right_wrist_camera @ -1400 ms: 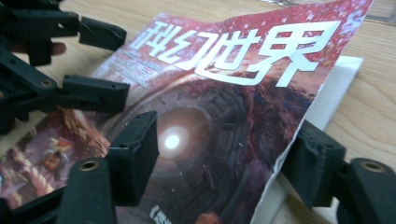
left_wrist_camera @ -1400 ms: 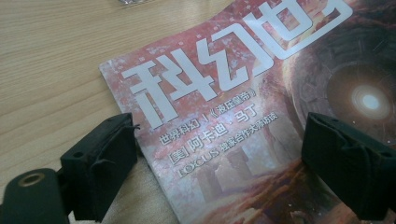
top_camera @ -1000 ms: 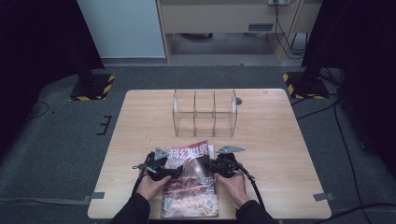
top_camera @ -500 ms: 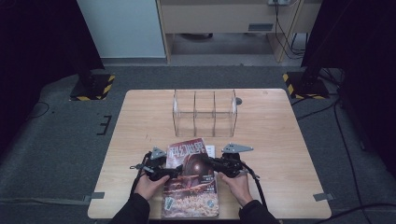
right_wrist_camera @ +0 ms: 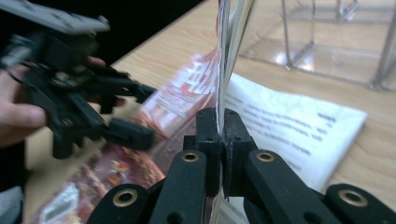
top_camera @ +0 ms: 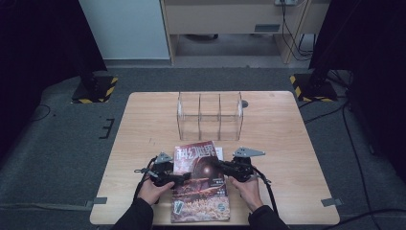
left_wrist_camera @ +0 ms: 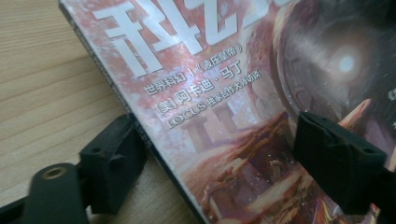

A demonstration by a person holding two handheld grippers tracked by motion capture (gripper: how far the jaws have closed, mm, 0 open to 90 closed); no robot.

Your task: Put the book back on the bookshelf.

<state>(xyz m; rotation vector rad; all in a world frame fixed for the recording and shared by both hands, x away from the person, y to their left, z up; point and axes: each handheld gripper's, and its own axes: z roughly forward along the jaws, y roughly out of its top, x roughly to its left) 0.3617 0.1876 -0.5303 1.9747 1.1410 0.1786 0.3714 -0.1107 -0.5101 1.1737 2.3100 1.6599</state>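
A magazine (top_camera: 201, 191) with a red cover and white characters lies near the table's front edge. My right gripper (top_camera: 218, 166) is shut on its right edge; in the right gripper view (right_wrist_camera: 219, 126) the pinched cover and pages (right_wrist_camera: 229, 46) stand upright between the pads. My left gripper (top_camera: 184, 178) is open at the magazine's left side. Its jaws have just been closing a little. In the left gripper view (left_wrist_camera: 224, 154) one jaw rests on the wood beside the spine and the other hangs over the cover (left_wrist_camera: 210, 70), not pressing. The left gripper (right_wrist_camera: 142, 114) also appears in the right gripper view.
A clear plastic organizer (top_camera: 210, 115) with three compartments stands mid-table behind the magazine. A white printed page (right_wrist_camera: 289, 126) lies flat under the lifted cover. The wooden table (top_camera: 153, 124) ends just before my hands; dark floor and cables surround it.
The right side of the magazine has come up off the table in my right gripper, and the magazine has tilted slightly. My left hand has stayed where it was.
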